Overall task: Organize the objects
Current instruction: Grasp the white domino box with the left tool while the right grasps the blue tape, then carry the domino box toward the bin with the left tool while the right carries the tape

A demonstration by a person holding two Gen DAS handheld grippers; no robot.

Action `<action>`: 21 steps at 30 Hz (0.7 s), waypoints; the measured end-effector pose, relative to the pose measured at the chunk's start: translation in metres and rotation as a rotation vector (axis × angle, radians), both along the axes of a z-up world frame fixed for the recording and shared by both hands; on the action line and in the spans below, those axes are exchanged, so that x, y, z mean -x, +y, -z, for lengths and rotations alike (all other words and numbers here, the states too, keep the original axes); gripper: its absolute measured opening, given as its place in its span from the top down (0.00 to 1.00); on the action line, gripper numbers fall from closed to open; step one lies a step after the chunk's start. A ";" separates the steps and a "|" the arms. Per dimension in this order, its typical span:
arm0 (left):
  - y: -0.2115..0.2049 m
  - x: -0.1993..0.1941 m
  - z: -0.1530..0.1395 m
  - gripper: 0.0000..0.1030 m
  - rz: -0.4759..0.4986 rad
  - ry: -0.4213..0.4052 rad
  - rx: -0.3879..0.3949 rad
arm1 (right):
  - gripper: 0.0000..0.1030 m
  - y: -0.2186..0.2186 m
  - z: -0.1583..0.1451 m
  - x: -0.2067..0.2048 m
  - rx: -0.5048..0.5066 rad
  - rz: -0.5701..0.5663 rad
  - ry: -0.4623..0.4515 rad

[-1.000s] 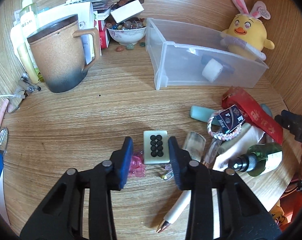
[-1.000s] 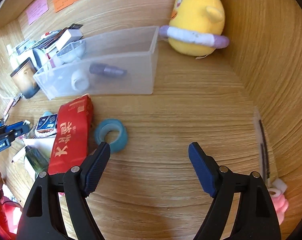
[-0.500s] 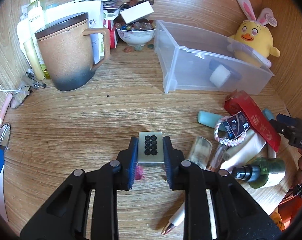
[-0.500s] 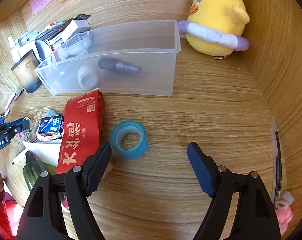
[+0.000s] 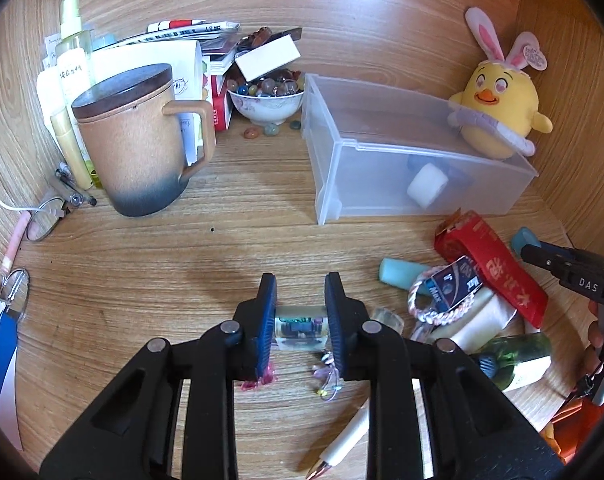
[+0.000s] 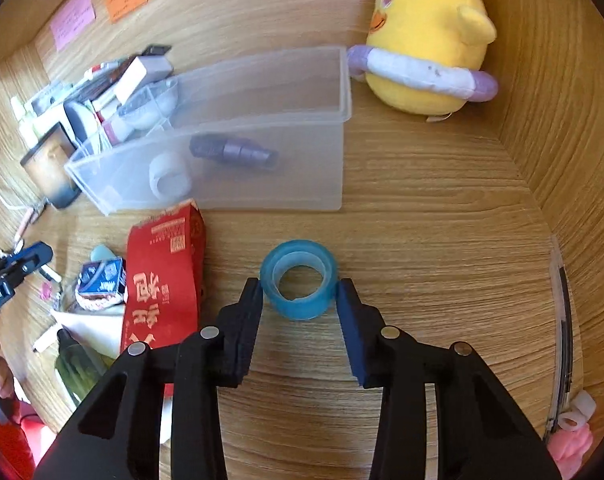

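My left gripper (image 5: 300, 312) is shut on a pale green mahjong tile (image 5: 299, 331), held just above the wooden desk with its edge toward the camera. My right gripper (image 6: 299, 296) has closed around a blue tape roll (image 6: 299, 278) that lies on the desk; both pads touch its sides. A clear plastic bin (image 5: 406, 160) stands at the back, also in the right wrist view (image 6: 237, 152), holding a white tape roll (image 5: 426, 185) and a purple tube (image 6: 233, 151). The right gripper also shows at the right edge of the left wrist view (image 5: 574, 272).
A brown lidded mug (image 5: 137, 144) and a bowl of beads (image 5: 265, 98) stand at the back left. A yellow chick plush (image 5: 498, 108) sits behind the bin. A red packet (image 6: 161, 280), small Max box (image 5: 454, 288), green bottle (image 5: 518, 356) and pen (image 5: 342, 444) clutter the right.
My left gripper has lifted the tile off the desk and tilted it edge-on. My right gripper moved forward over the blue tape roll and closed onto it.
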State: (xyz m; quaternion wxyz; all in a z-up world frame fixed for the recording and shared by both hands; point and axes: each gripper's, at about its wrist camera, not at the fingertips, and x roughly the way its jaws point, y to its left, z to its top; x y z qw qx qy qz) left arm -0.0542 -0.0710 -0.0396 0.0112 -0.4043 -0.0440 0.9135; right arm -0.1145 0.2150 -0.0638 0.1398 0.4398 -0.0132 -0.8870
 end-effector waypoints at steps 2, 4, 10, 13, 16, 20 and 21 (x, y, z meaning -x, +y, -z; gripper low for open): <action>0.001 0.000 -0.002 0.77 -0.001 0.004 0.000 | 0.66 0.002 -0.005 -0.002 0.003 0.004 0.020; 0.002 0.000 -0.006 0.77 0.000 0.014 0.003 | 0.66 0.004 -0.011 -0.006 0.006 0.006 0.044; 0.001 0.002 -0.022 0.77 -0.006 0.051 -0.006 | 0.66 0.010 -0.033 -0.013 0.026 0.005 0.104; 0.003 0.006 -0.031 0.77 -0.003 0.070 -0.002 | 0.66 0.010 -0.043 -0.015 0.032 -0.004 0.132; 0.009 0.010 -0.040 0.77 0.006 0.093 -0.003 | 0.66 0.007 -0.051 -0.014 0.038 -0.014 0.157; 0.018 0.017 -0.051 0.77 0.027 0.122 -0.007 | 0.66 0.005 -0.060 -0.011 0.057 -0.027 0.179; 0.021 0.019 -0.054 0.77 0.034 0.129 -0.011 | 0.66 0.003 -0.062 -0.010 0.059 -0.029 0.184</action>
